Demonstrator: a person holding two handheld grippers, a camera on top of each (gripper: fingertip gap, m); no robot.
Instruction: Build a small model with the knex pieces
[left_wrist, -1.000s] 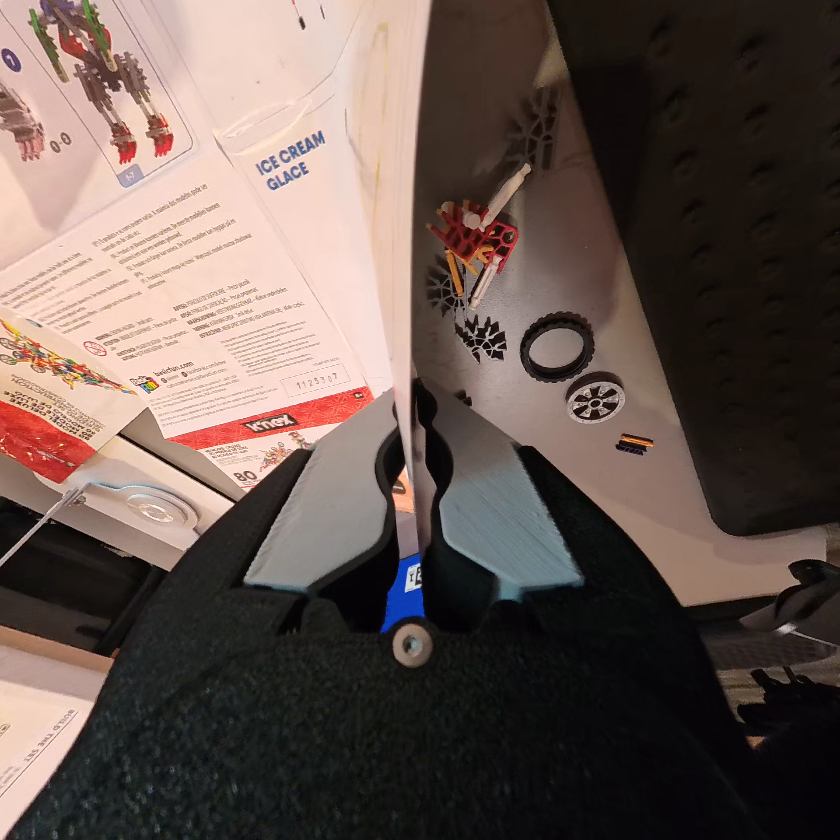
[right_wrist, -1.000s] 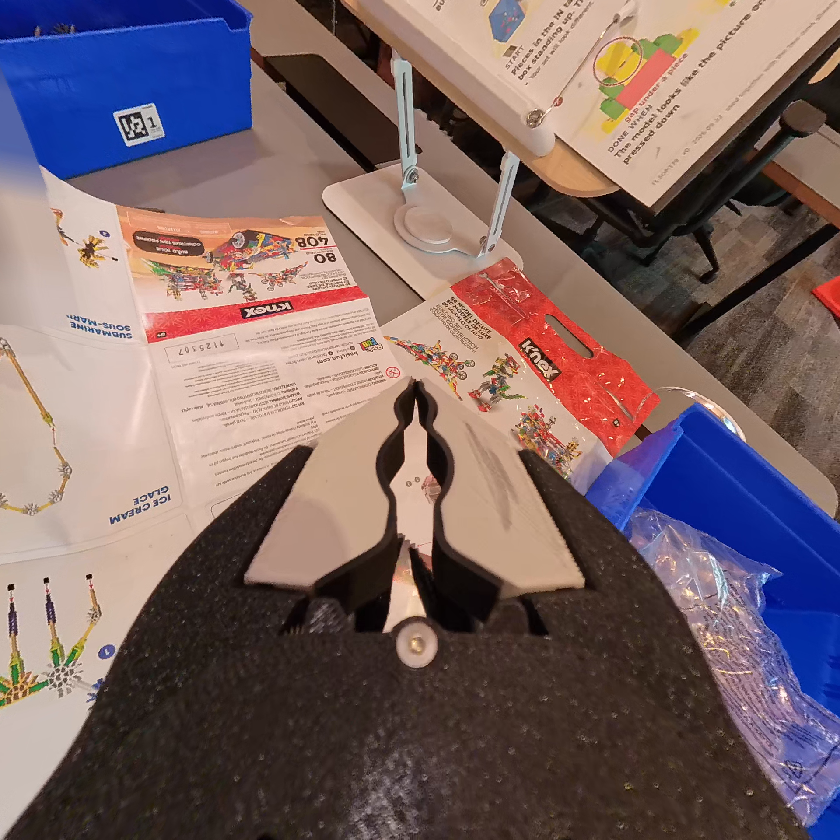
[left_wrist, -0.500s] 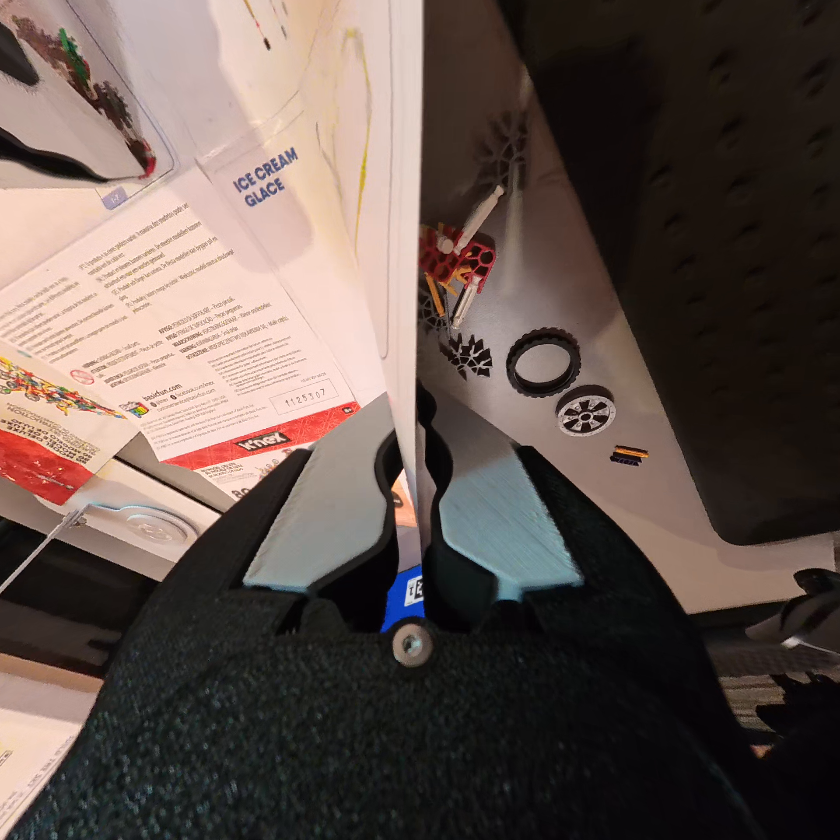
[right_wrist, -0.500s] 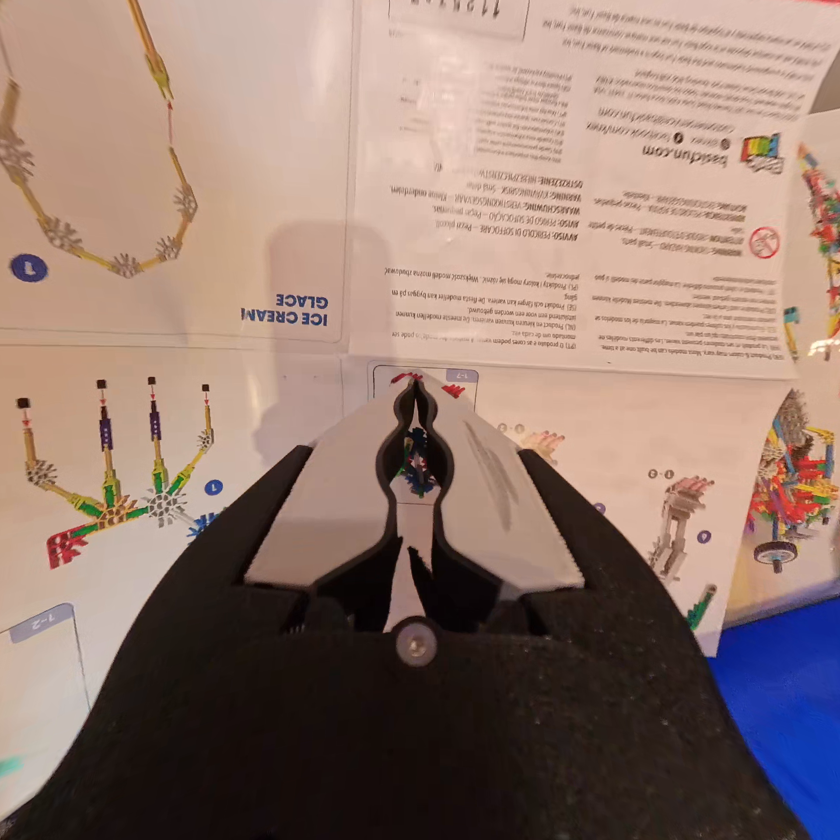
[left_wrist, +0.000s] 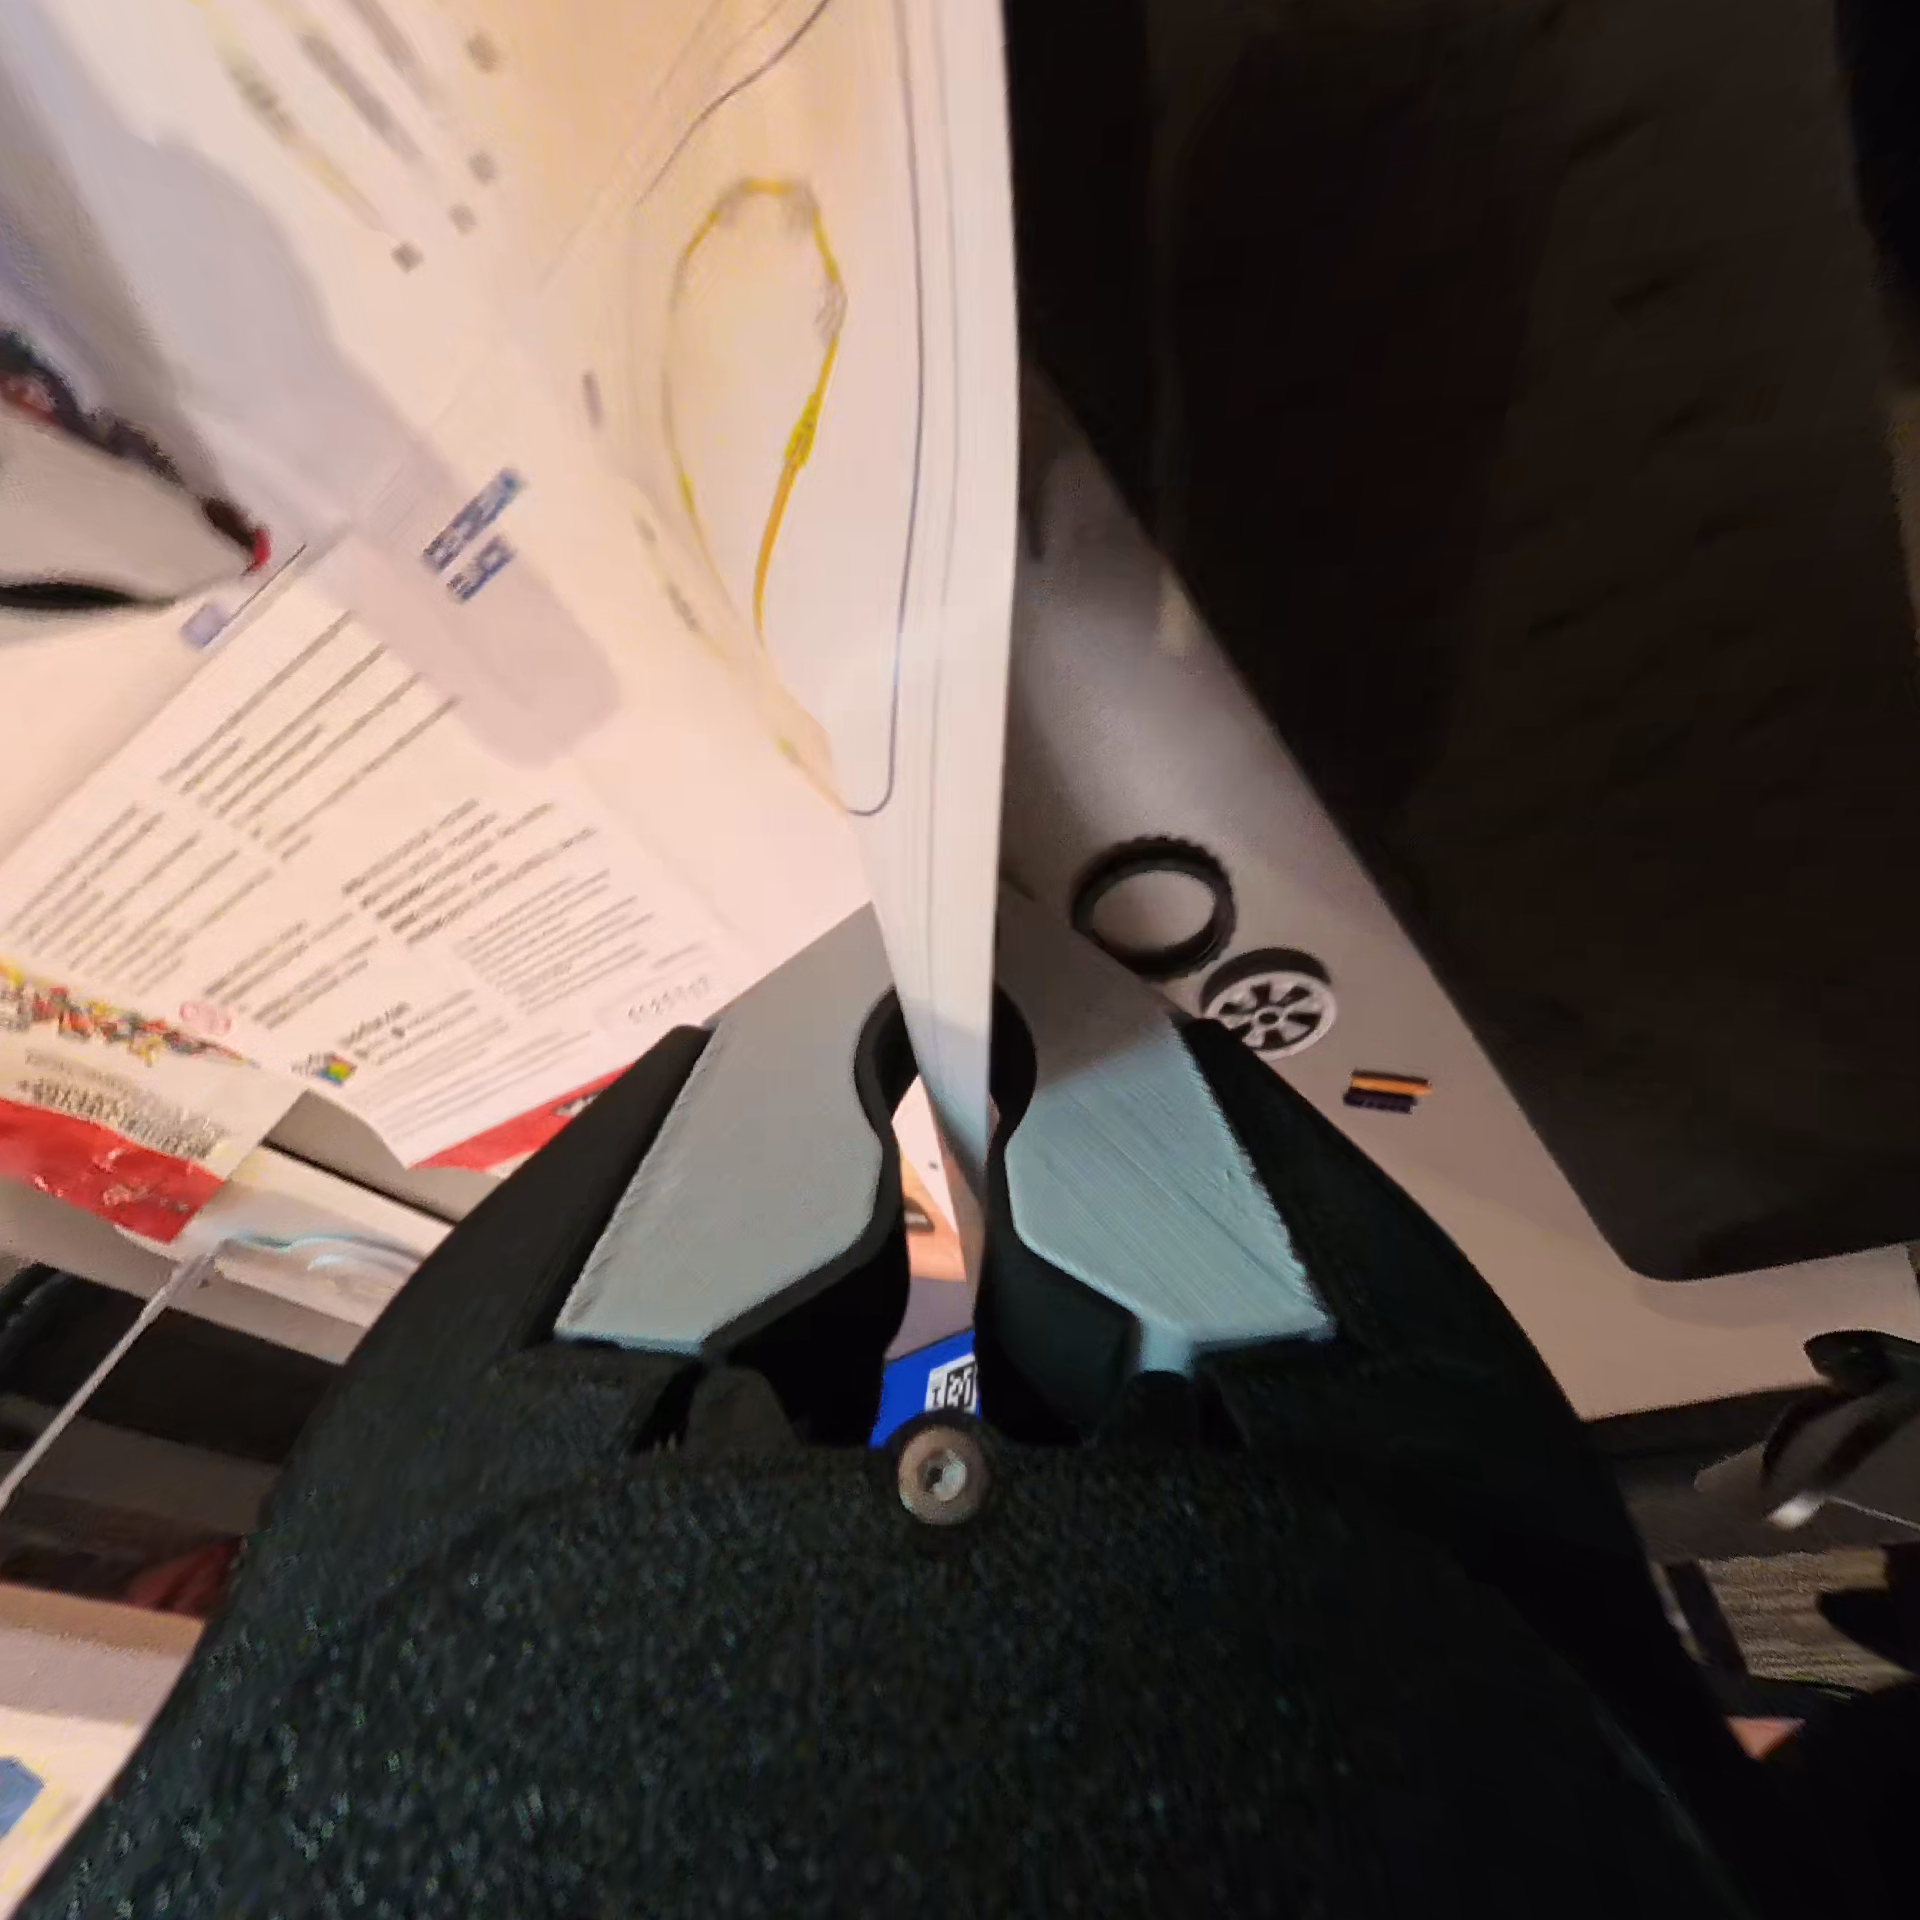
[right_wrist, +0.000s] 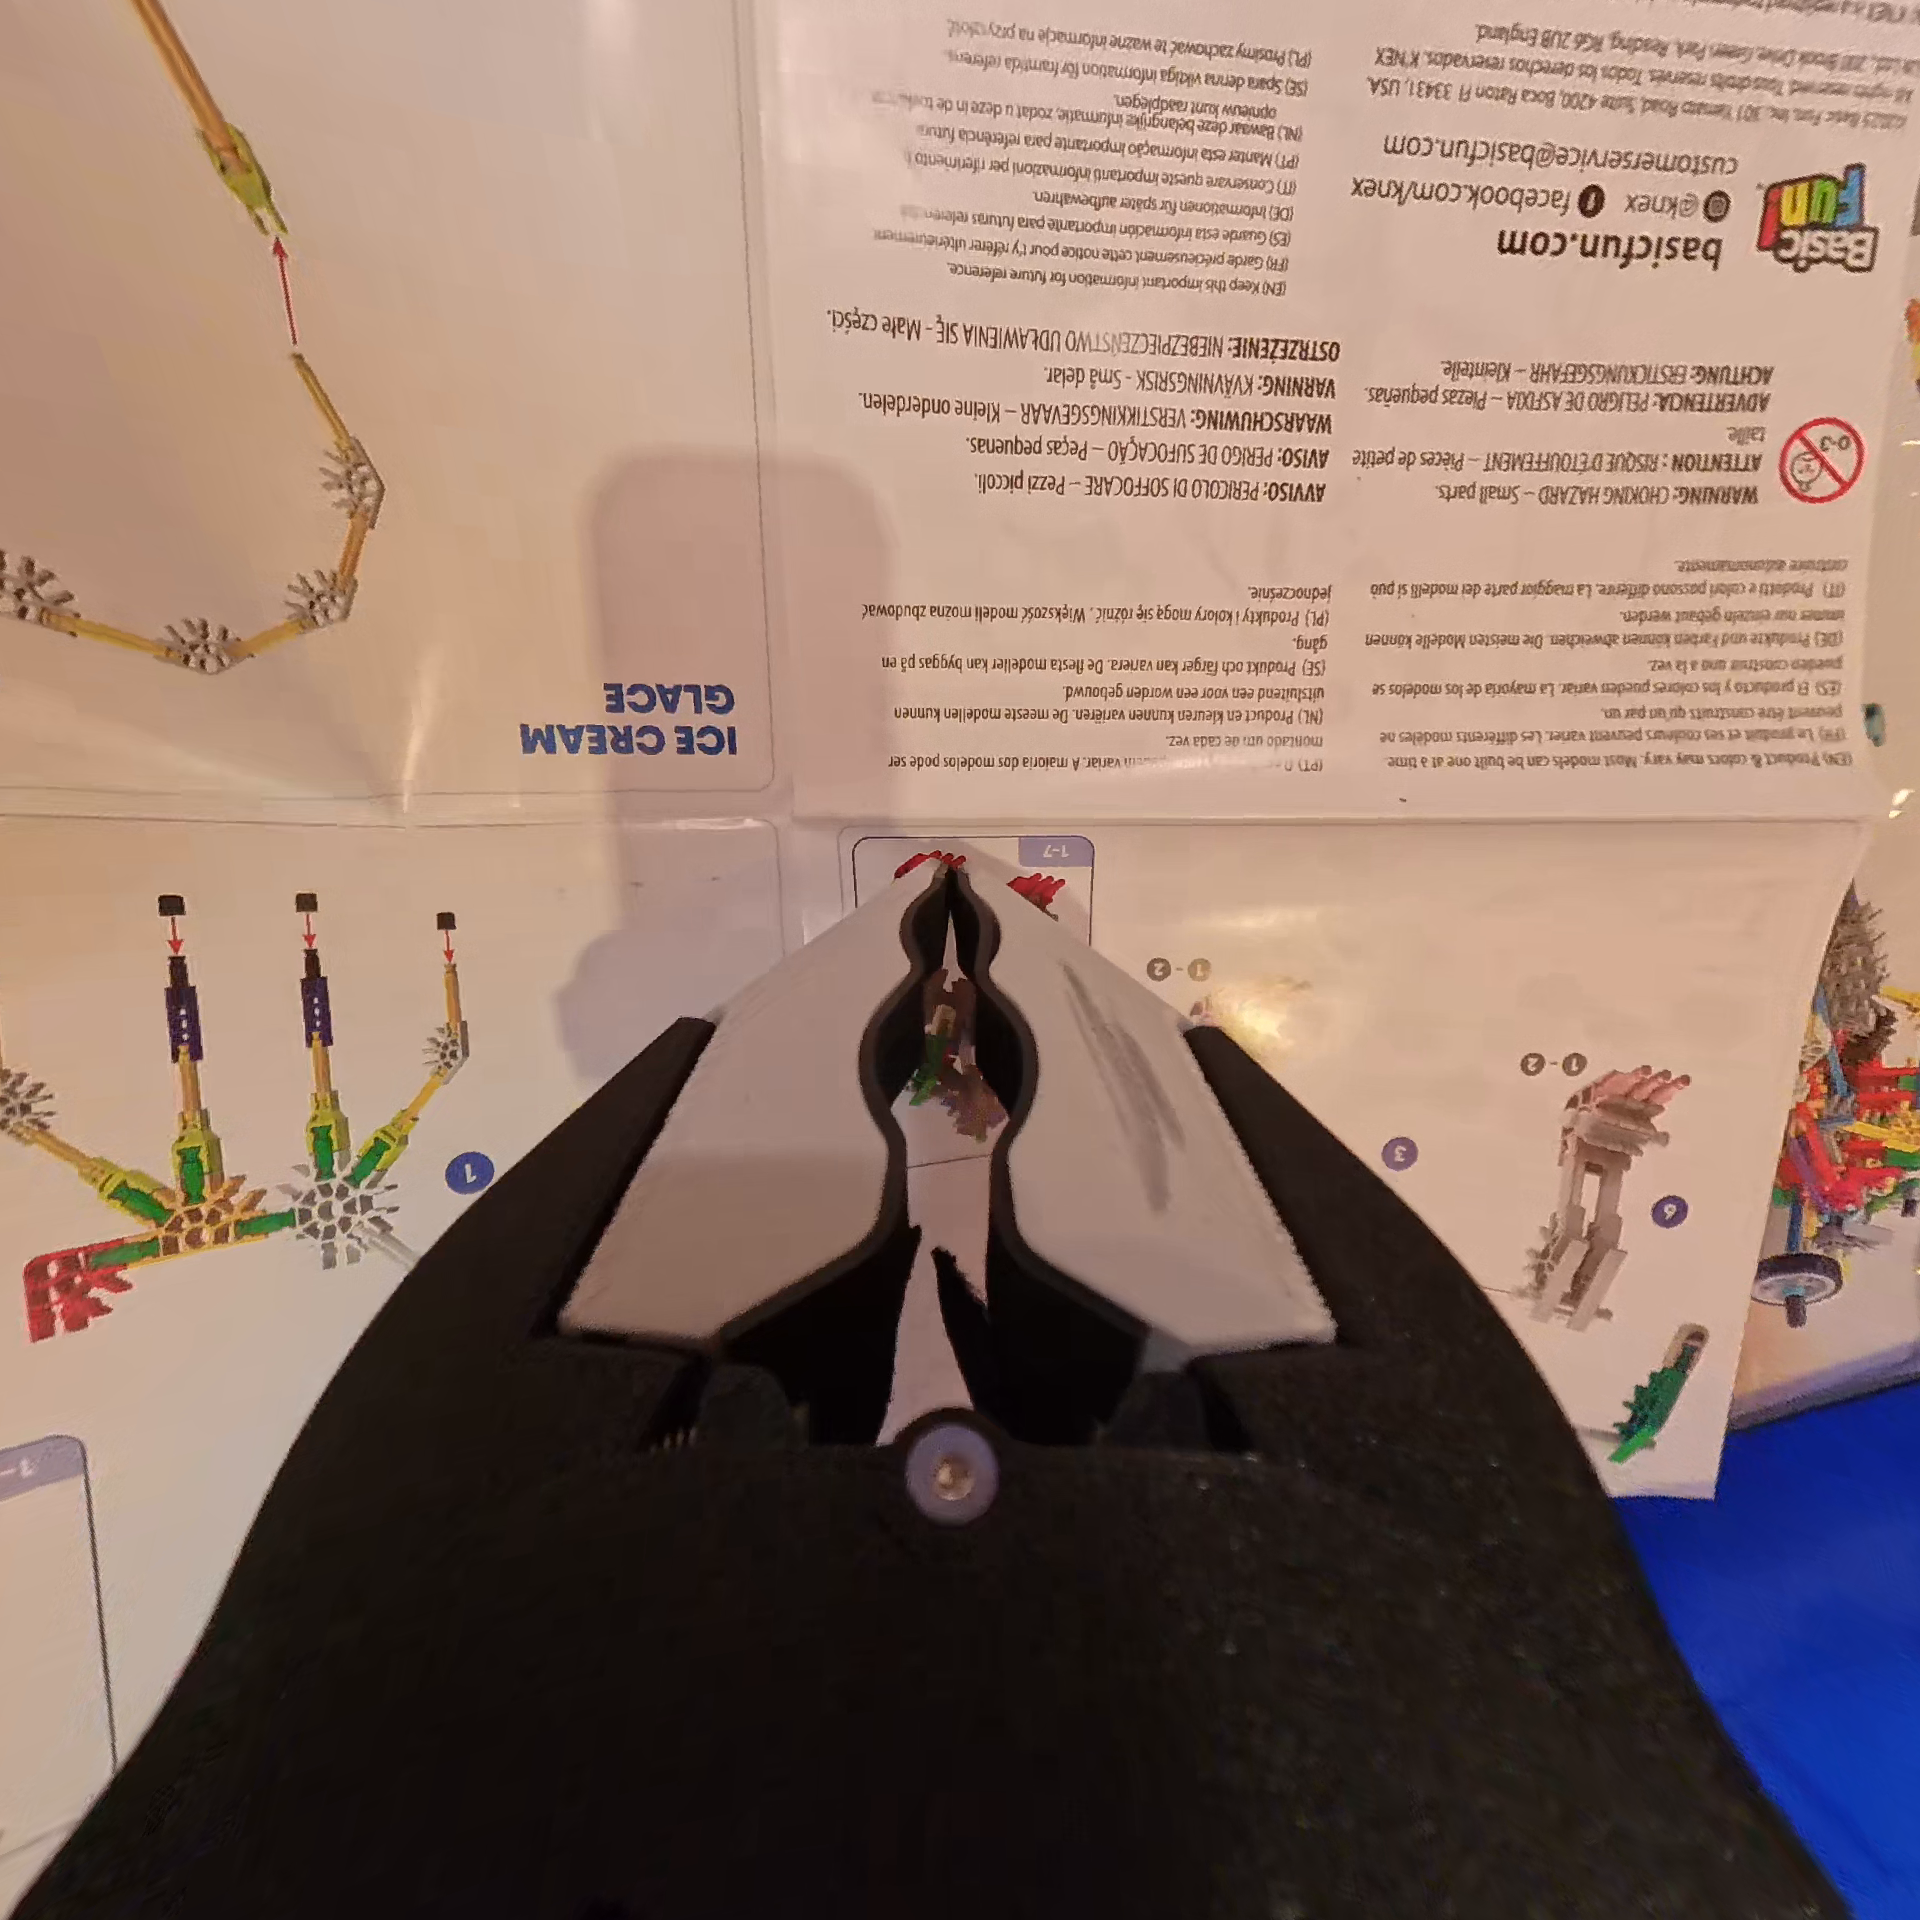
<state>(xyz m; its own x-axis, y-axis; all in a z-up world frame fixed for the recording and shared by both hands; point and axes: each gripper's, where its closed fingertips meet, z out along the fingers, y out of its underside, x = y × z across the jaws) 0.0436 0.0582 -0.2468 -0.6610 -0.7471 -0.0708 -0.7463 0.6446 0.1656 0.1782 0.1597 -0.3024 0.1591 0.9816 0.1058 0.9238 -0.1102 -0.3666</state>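
A grey table (left_wrist: 1226, 748) is filling the centre right of the left wrist view, bearing a black tyre ring (left_wrist: 1155, 916), a grey spoked wheel (left_wrist: 1265, 1004) just beside it, and a small orange-and-dark piece (left_wrist: 1386, 1093) near them. The left gripper (left_wrist: 951, 1013) is clamping the edge of a large folded instruction sheet (left_wrist: 623, 520), which is rising edge-on through the frame centre. In the right wrist view, the right gripper (right_wrist: 948, 875) is sitting closed with its tips together, empty, just over the same sheet (right_wrist: 1039, 416). A blue bin (right_wrist: 1818, 1610) is showing at lower right.
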